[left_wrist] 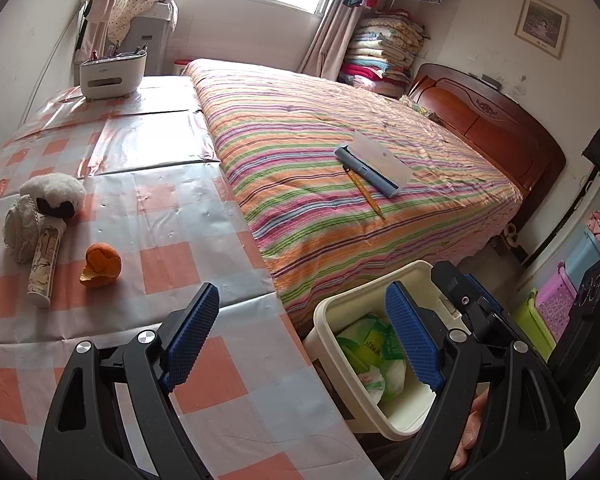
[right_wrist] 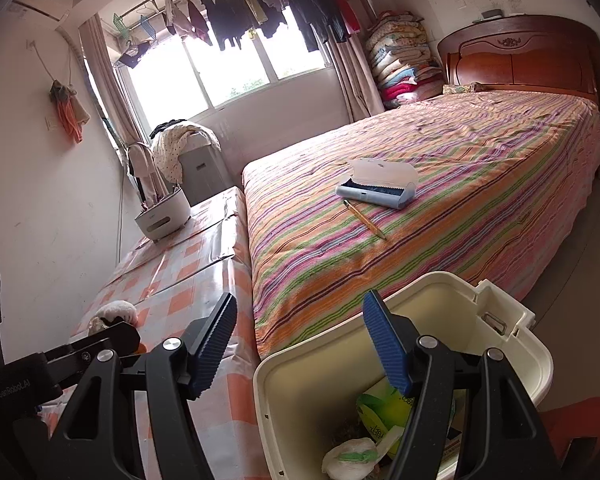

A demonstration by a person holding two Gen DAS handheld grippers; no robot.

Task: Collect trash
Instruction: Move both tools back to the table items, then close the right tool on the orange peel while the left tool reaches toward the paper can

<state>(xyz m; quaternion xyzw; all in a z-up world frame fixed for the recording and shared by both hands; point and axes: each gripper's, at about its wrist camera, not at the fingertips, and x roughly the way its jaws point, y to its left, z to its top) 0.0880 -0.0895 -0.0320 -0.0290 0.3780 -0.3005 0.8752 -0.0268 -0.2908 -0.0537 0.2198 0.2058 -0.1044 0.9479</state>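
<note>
Both your grippers gape empty, the left gripper [left_wrist: 304, 344] nearer the orange peel [left_wrist: 101, 266] lying ahead and to its left on the checked worktop [left_wrist: 172, 216], the right gripper [right_wrist: 306, 344] poised over the cream bin [right_wrist: 300, 392].

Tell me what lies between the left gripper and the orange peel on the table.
Nothing but bare checked tablecloth. In the left wrist view, the open left gripper hangs short of the orange peel, with no item between them.
</note>
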